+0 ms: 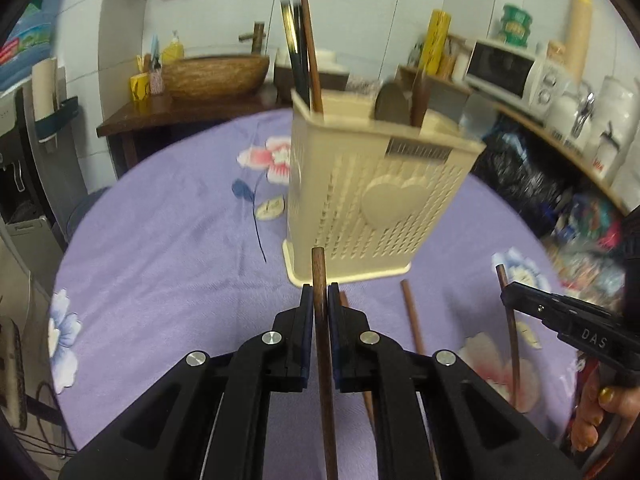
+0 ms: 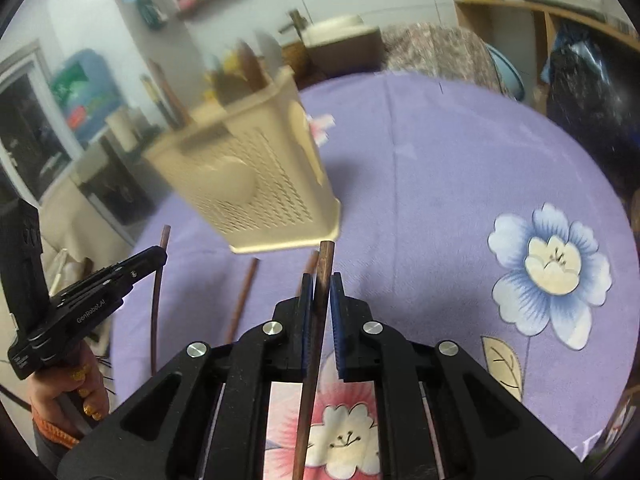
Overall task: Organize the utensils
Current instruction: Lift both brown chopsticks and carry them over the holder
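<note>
Each hand-held gripper — left, right — clamps one brown chopstick.

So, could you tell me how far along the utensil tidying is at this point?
Partly done. The cream holder already has several chopsticks and other utensils standing in it. In hand: the left gripper is shut on a brown chopstick, and the right gripper is shut on another chopstick. Left: at least one loose chopstick on the purple cloth.
</note>
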Tool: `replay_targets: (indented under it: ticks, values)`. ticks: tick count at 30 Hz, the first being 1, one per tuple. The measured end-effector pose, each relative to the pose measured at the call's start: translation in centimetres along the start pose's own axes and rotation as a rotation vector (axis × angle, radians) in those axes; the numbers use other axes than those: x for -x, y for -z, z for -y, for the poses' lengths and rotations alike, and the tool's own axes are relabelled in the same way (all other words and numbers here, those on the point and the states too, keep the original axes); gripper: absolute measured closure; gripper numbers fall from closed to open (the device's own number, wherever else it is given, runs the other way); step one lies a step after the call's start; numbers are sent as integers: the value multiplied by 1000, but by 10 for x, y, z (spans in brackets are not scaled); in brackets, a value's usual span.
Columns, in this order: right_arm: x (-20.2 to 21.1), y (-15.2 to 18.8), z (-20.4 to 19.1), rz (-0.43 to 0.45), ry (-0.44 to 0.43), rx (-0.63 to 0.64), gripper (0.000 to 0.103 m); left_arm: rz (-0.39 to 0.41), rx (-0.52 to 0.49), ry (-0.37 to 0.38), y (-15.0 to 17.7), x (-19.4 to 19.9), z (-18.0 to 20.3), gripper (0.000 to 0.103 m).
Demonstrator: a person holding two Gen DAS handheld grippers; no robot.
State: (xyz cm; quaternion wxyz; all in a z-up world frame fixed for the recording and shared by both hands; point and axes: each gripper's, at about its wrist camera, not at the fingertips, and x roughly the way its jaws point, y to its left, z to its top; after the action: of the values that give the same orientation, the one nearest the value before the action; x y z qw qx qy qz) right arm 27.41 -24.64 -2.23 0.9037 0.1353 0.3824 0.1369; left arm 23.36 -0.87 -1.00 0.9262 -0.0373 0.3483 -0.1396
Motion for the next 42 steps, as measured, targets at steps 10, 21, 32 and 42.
replay_targets:
  ticks: [10,21,32,42]
  values:
    - [96,-13,-19,144,-173,91,95,234,-2,76,-19,99,-11,95]
    - [109,-15,-25,157,-189,122,95,264,-4,76,-21,107,-14,95]
    - [145,-97,-62,304,-212,195,95,395,-49,77,-83,150,-3,95]
    - [161,-196,-110,600,-81,209,95,528,23,45,-189,146,13,95]
